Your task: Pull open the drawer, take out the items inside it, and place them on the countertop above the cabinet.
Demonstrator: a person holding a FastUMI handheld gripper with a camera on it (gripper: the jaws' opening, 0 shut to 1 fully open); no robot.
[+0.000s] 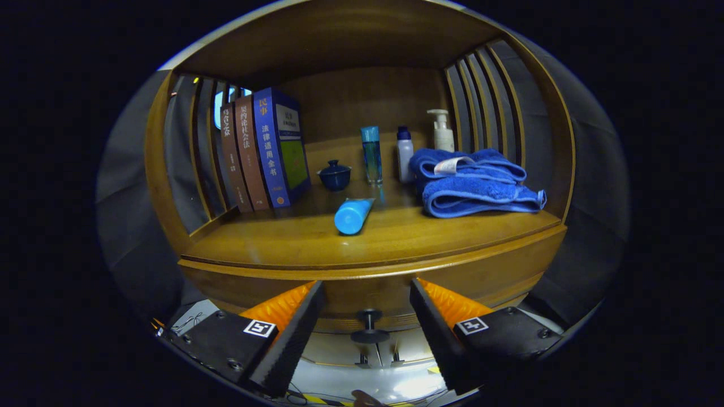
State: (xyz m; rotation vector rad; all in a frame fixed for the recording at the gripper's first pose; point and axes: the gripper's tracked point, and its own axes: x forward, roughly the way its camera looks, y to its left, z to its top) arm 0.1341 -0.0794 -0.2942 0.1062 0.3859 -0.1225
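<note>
- Your gripper [367, 330] is spread wide, both fingers clear of everything.
- The drawer knob [369, 327] sits between the fingers, touching neither, its stem running back to the drawer [373, 294] front.
- The drawer front lies just ahead of the fingertips; you cannot tell from here whether it is pulled out, and its contents are hidden.
- Above it runs the countertop [283, 243], a wooden shelf with slatted sides.
- Nearest on the countertop, a blue tube [353, 215] lies on its side, cap end toward you.
- To its right, a folded blue towel [472, 182] with a white tag rests near the right slats.
- On the left, three books [263, 150] stand upright, leaning slightly against the left slats.
- Beyond the tube, a small dark blue lidded cup [335, 174] sits beside the books.
- Further back stand a tall blue bottle [371, 154], a white bottle [404, 154] with a blue cap just behind the towel, and a pump bottle [443, 131] behind the towel, near the back wall.
</note>
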